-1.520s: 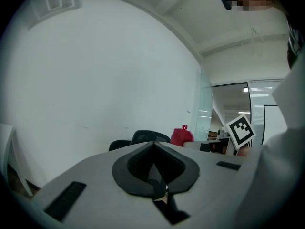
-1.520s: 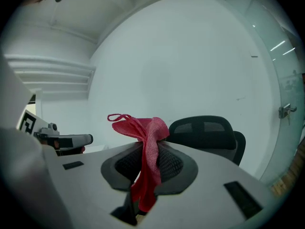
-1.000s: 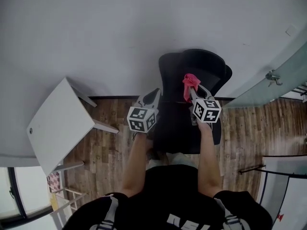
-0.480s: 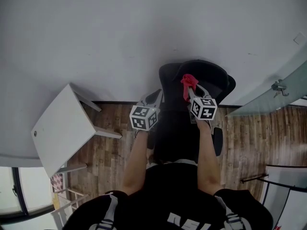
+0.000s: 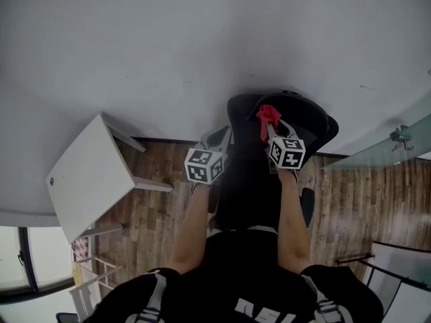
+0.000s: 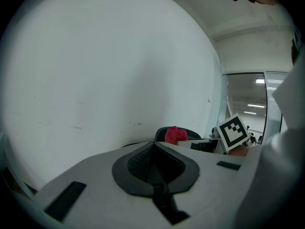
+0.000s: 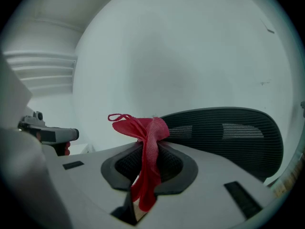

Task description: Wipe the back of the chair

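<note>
Plainly, the right tongs (image 7: 151,159) are clamped on a crumpled red cloth (image 7: 148,132). Its bunched end stands up past the tips, and a tail hangs down between the jaws. The left tongs (image 6: 153,159) are pressed together with nothing between them, held just beside the right pair and slightly nearer the person in the head view. The curved mesh back of a black office chair (image 5: 296,116) stands close against the white wall (image 5: 168,46), straight ahead of the person. In the right gripper view the back lies beyond the cloth and off to the right. Its top rim runs broadly side to side, across the line of the jaws. In the head view the cloth overlaps the left part of that rim, though no view shows whether the fabric actually touches the mesh. The right tongs are clearly nearer the work and carry the cloth. The coming move probably calls for easing them forward and to the right until the cloth bears on the back, then sweeping along the rim's length. The left pair seems free to steady the chair if it turns.
</note>
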Demonstrator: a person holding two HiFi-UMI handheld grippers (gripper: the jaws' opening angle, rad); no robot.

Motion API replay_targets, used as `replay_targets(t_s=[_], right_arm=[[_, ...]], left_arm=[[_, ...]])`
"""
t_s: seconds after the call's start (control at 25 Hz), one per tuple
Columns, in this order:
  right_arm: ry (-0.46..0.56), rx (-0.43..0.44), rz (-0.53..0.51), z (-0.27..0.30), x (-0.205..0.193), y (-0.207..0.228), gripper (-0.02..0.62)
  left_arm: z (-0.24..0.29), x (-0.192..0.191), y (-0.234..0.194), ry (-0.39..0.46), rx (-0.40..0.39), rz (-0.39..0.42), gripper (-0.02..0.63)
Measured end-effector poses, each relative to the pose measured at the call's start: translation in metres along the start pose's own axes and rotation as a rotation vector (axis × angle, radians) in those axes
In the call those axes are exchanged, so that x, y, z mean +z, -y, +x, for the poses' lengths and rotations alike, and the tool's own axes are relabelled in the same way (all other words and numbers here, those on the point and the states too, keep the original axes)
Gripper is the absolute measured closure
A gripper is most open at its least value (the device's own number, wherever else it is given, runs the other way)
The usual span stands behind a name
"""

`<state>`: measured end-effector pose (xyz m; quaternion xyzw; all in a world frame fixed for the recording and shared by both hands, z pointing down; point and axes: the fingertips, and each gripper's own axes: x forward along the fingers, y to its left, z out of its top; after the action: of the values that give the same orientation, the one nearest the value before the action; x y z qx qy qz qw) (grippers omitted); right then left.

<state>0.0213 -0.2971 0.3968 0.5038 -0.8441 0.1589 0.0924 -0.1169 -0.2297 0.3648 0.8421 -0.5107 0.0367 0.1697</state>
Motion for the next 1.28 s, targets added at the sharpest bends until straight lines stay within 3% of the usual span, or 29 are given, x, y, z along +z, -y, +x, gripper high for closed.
replay_targets(t_s=[0.76, 1.28], right_arm=[[-0.012, -0.01, 0.011, 0.02, 0.004, 0.029, 0.512], [-0.006, -0.11, 0.044, -0.001, 0.002, 0.084, 0.512]], left_arm=[[0.033, 0.006, 0.005, -0.011, 0.0, 0.018, 0.584], [0.065, 0.004, 0.036, -0.024, -0.068, 0.031, 0.584]])
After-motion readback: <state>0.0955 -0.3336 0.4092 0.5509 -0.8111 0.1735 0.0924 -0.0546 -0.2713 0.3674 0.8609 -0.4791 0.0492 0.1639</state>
